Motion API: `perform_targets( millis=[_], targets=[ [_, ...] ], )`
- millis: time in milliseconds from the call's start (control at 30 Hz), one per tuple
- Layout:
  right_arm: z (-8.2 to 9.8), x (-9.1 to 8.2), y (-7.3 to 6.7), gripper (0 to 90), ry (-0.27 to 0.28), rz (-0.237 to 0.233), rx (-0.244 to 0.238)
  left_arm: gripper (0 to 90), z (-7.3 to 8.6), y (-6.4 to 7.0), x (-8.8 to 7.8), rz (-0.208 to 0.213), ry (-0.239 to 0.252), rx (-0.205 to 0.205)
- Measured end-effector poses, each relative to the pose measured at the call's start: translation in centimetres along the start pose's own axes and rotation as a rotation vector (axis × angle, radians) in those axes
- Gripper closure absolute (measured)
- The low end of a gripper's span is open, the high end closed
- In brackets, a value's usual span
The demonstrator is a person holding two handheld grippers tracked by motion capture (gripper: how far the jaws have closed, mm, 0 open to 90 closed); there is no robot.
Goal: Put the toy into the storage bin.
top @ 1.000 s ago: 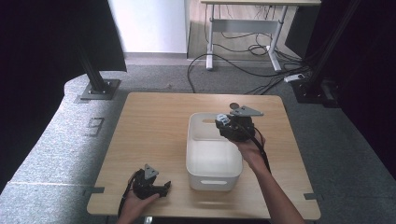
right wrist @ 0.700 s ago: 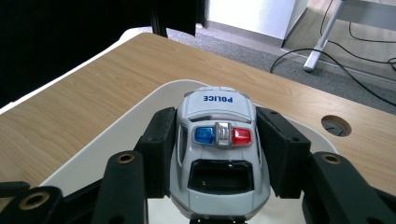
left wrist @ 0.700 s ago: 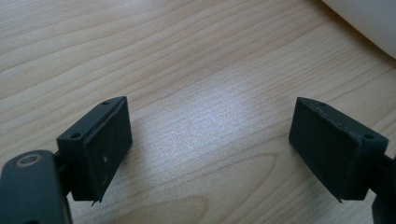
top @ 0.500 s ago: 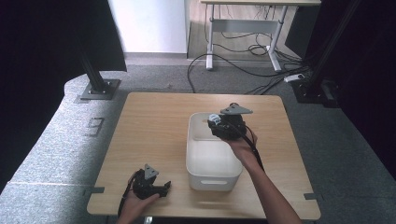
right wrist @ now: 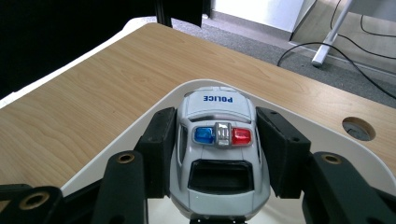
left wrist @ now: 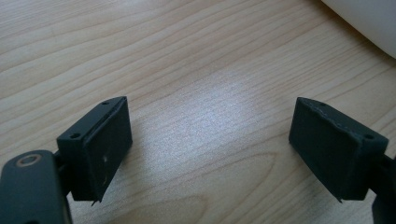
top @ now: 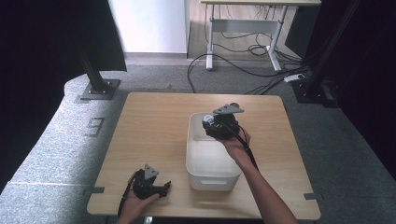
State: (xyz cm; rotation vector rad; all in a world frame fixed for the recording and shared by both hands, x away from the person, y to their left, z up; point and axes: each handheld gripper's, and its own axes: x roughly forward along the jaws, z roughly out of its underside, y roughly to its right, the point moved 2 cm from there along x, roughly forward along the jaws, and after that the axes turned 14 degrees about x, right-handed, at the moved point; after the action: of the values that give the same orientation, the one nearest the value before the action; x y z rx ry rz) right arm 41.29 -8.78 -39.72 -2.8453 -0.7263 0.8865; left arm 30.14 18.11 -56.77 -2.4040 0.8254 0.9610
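Observation:
A white toy police car [right wrist: 217, 140] with blue and red roof lights sits between the jaws of my right gripper [right wrist: 215, 127], which are shut on its sides. In the high view the right gripper [top: 214, 125] hangs over the far end of a white plastic bin [top: 210, 163], whose rim [right wrist: 327, 137] curves under the car. My left gripper [top: 162, 187] rests on the wooden table [top: 154, 126] near its front edge, left of the bin. Its jaws [left wrist: 210, 135] stand wide apart over bare wood with nothing between them.
A corner of the white bin [left wrist: 369, 18] shows ahead of the left gripper. A round cable hole [right wrist: 357, 128] lies in the tabletop beyond the bin. Black stands, cables and a desk frame [top: 243, 32] are on the floor behind the table.
The right gripper with the car has shifted a little to the left, over the bin's far end. The left gripper has stayed put.

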Motion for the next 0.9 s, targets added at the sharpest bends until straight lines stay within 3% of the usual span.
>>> perform_targets(
  millis=[400, 733, 900],
  targets=[
    [-0.4, 1.2, -0.8, 50.1, -0.025, 0.009, -0.015, 13.2, 0.0, 0.0, 0.0, 0.000, 0.000, -0.001],
    [-0.8, 2.5, -0.8, 50.1, -0.053, 0.008, 0.010, 13.2, 0.0, 0.0, 0.0, 0.000, 0.000, 0.001],
    [-0.7, 3.3, -0.9, 50.1, -0.072, 0.016, -0.002, 13.3, 0.0, 0.0, 0.0, 0.000, 0.000, 0.000]
  ],
)
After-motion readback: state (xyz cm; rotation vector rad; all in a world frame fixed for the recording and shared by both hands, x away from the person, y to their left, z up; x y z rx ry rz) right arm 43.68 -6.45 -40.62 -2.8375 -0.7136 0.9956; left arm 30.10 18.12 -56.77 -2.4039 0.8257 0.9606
